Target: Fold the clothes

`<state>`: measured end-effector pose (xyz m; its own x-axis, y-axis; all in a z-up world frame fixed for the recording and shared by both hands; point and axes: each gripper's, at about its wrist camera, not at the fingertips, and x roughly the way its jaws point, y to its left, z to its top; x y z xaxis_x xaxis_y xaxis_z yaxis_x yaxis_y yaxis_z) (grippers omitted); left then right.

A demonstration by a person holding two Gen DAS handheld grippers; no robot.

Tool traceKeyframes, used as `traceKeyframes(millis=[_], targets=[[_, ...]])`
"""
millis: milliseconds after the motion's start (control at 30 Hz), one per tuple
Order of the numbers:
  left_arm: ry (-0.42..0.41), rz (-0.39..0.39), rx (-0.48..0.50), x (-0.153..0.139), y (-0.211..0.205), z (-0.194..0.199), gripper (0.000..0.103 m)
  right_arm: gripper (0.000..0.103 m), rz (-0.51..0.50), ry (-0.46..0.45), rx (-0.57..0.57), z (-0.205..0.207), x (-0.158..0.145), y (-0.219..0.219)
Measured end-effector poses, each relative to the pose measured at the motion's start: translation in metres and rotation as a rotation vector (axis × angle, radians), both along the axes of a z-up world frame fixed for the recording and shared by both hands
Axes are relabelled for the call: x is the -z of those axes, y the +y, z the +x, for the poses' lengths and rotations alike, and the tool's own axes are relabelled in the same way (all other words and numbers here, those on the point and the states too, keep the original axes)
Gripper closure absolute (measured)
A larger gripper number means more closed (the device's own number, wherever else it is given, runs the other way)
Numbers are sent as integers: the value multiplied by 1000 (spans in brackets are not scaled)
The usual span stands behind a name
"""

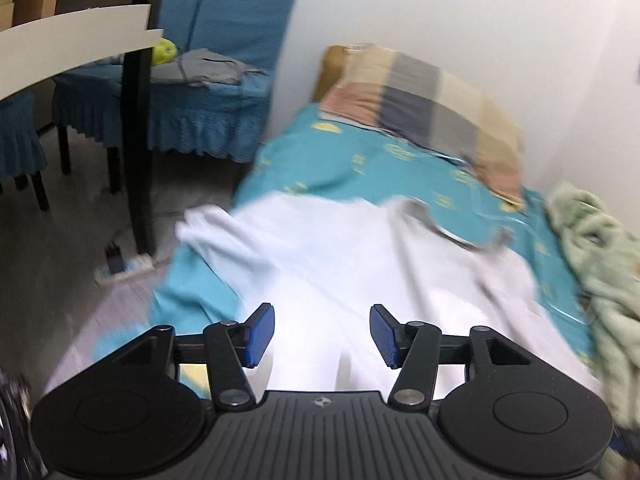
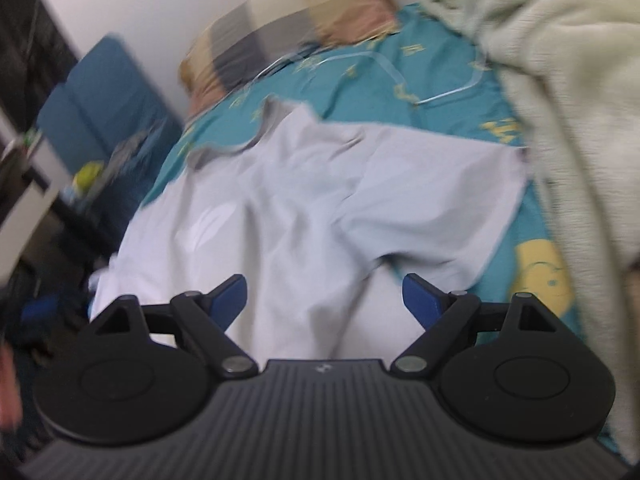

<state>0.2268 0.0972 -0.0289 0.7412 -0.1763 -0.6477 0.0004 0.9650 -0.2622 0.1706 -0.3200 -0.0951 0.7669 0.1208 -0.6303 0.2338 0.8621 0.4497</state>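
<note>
A pale white shirt (image 1: pixel 340 264) lies spread and wrinkled on a teal bed sheet (image 1: pixel 360 160); it also shows in the right wrist view (image 2: pixel 304 208), collar toward the pillow. My left gripper (image 1: pixel 322 334) is open and empty, hovering over the shirt's near part. My right gripper (image 2: pixel 324 300) is open and empty, just above the shirt's lower body. Both views are motion-blurred.
A checked pillow (image 1: pixel 432 108) lies at the head of the bed by the white wall. A pale green fleece blanket (image 2: pixel 560 92) is heaped on the bed's right side. A blue-covered chair (image 1: pixel 208 92) with grey clothes and a black table leg (image 1: pixel 138 140) stand left.
</note>
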Motion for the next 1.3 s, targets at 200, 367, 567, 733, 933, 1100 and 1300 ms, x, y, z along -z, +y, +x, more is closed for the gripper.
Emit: traceKeyframes(millis=[200,367,567,733,933,1100,1300], targets=[[-1,-18,74,-9,-67,-83,37,26,25,36,178,-4,12,-46],[16,-16,145,8,-96,-106,37,30,-8,58,229,12,31,-50],[34,-52,173,29,-86,-82,37,29,-33,18,382,35,49,-67],[55,-82,177,48,-74,-61,37,26,-179,46,466,69,61,-63],[62,-115,172,62,-65,-42,37,51,-329,83,428,114,73,-51],[56,-128,156,63,-58,-33,38,95,-389,77,376,133,58,-50],[27,-135,145,55,-53,-34,38,96,-502,-58,349,145,-19,-60]])
